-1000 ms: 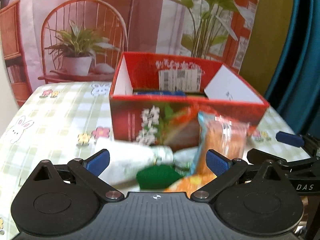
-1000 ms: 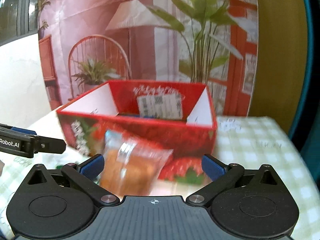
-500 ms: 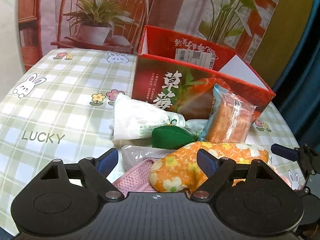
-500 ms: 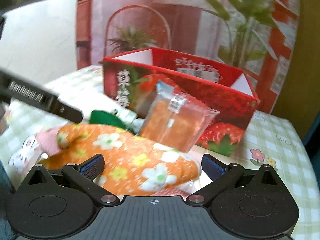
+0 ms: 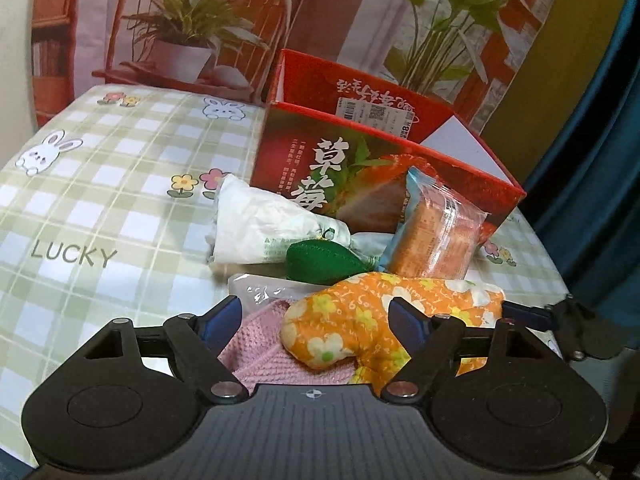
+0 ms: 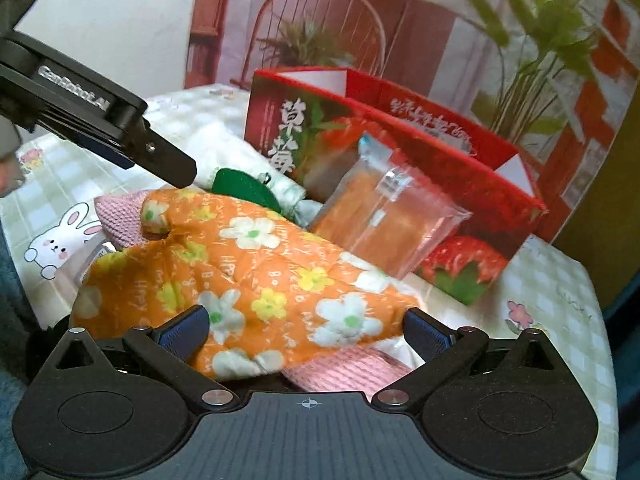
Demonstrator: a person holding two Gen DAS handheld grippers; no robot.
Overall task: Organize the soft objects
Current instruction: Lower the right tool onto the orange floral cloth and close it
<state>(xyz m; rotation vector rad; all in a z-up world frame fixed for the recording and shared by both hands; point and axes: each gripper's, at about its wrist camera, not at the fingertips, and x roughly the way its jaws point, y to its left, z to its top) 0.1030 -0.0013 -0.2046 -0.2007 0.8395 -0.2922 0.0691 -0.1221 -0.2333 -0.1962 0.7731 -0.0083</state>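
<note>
An orange flowered oven mitt [image 5: 384, 316] [image 6: 248, 264] lies on top of a pink knitted cloth [image 5: 256, 356] [image 6: 340, 372] at the table's near edge. Behind it are a green felt piece [image 5: 320, 260] [image 6: 244, 188], a white-green plastic pack [image 5: 260, 224] and a wrapped cake [image 5: 436, 232] [image 6: 384, 216] leaning on the open red strawberry box [image 5: 360, 168] [image 6: 440, 160]. My left gripper [image 5: 316, 316] is open, its fingers either side of the mitt's thumb end. My right gripper [image 6: 308, 328] is open, straddling the mitt's cuff end.
The table has a green checked cloth with rabbits [image 5: 100, 184]. A printed backdrop of a chair and plants stands behind the box. A blue curtain [image 5: 600, 160] hangs at the right. The left gripper's finger [image 6: 120, 128] shows in the right wrist view.
Both grippers have dropped lower and come in over the pile; the mitt now lies between the fingers of each. Both stay open.
</note>
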